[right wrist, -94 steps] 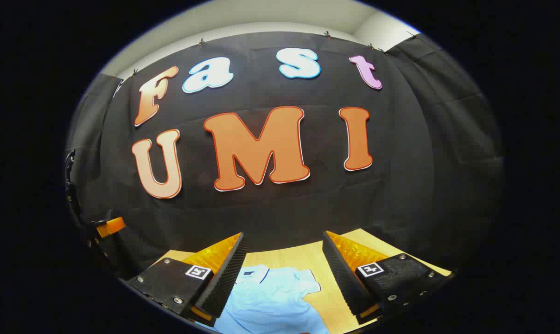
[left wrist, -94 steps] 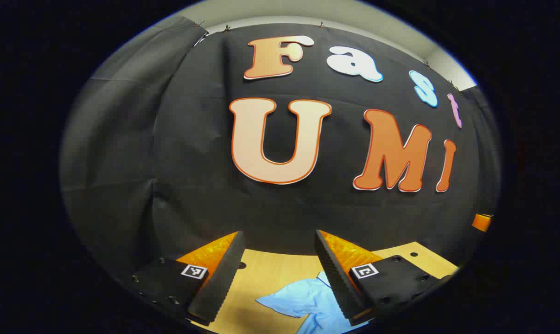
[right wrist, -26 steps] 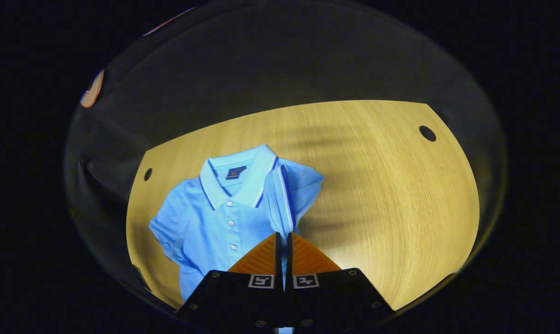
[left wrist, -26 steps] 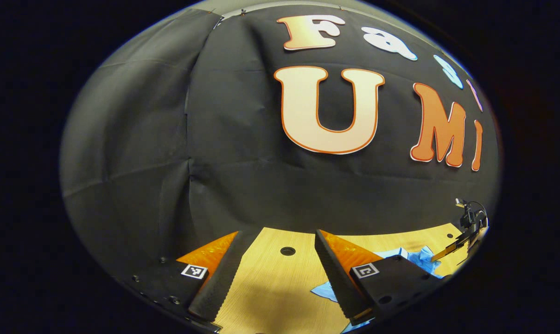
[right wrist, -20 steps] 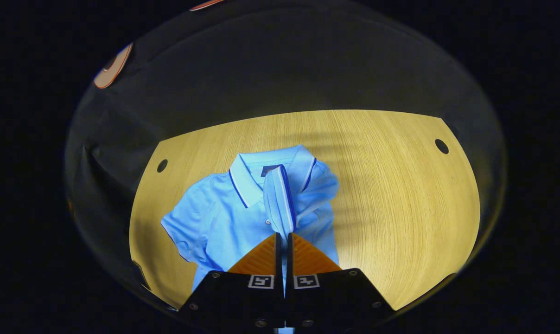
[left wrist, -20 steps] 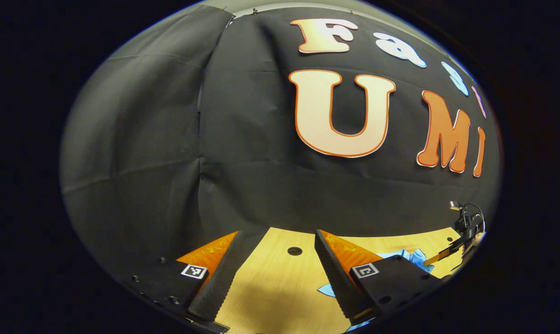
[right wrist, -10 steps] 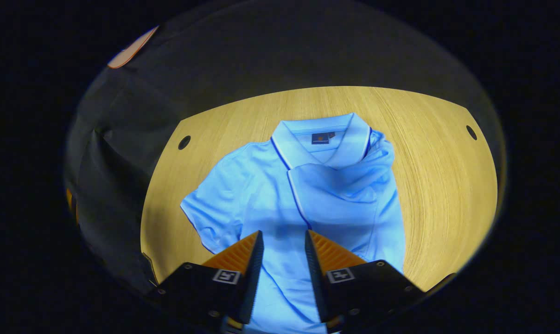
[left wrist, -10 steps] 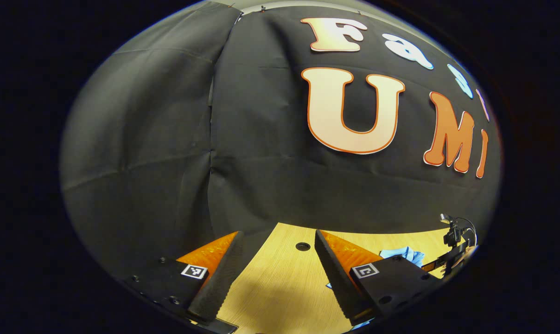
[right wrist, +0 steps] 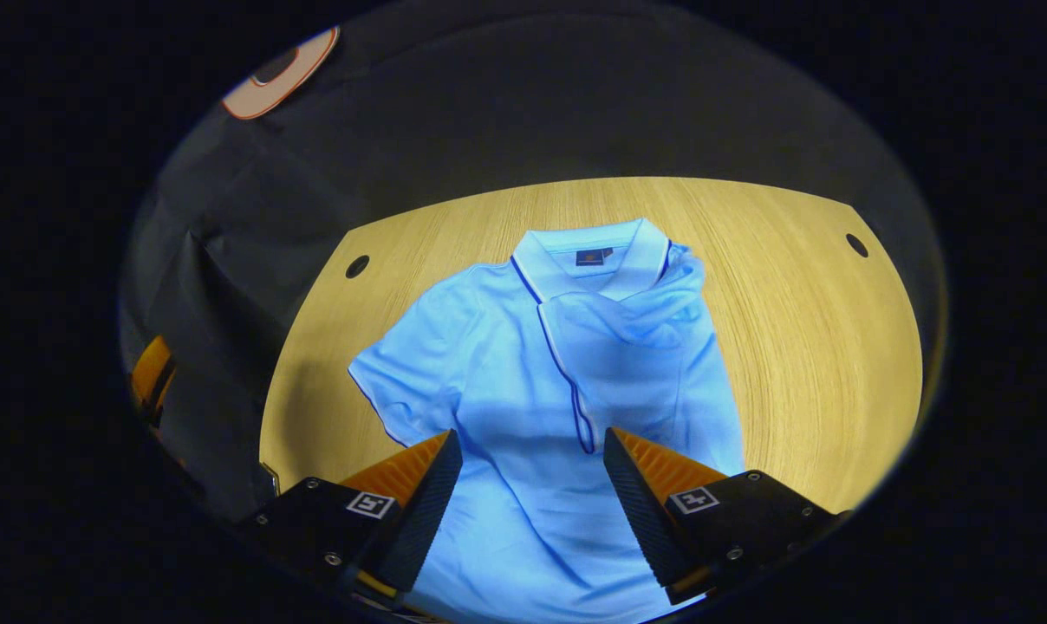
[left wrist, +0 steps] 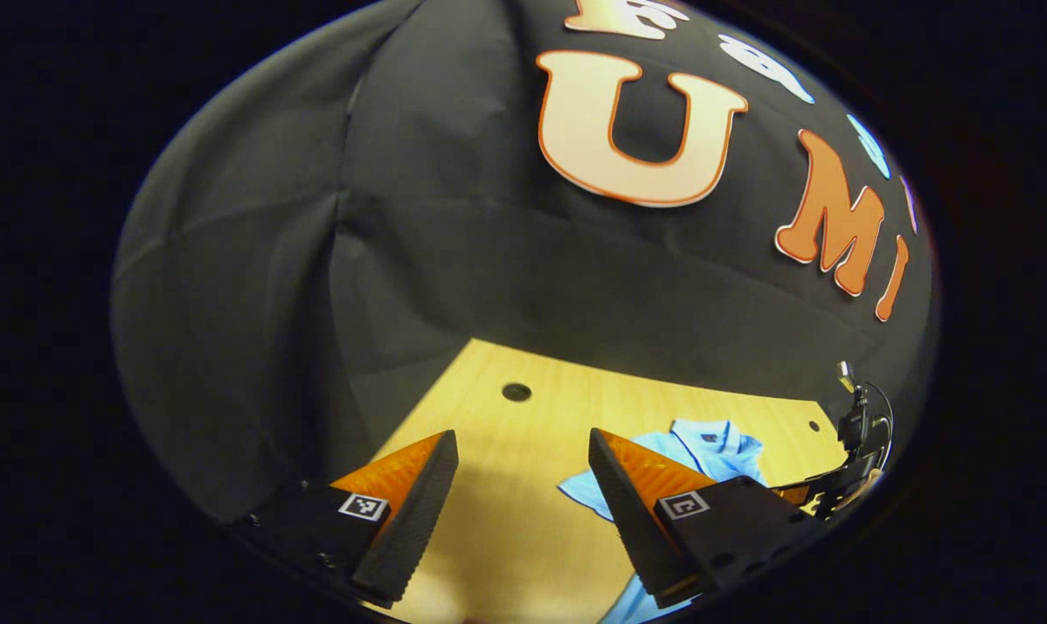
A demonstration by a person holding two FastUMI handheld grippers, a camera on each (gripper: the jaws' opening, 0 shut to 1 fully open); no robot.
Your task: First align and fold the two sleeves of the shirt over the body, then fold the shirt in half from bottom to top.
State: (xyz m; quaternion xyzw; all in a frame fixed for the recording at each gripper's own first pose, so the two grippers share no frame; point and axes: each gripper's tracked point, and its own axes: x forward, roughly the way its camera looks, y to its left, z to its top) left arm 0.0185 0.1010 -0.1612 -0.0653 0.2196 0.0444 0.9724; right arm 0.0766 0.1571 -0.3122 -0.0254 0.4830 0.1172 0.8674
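Now, counter: pale wood-grain counter (right wrist: pixel 801 347) carries the whole job.
Shirt: light blue short-sleeved polo shirt (right wrist: pixel 523 381) lies flat, collar far side, so sleeves can fold inward.
Folded sleeve: one sleeve (right wrist: pixel 627 347) already rests over the body.
Spread sleeve: other sleeve (right wrist: pixel 402 381) lies out, likely next.
Right claw: right claw (right wrist: pixel 532 485) hangs apart above the chest, holding nothing.
Left claw: left claw (left wrist: pixel 519 494) apart, beside the shirt.
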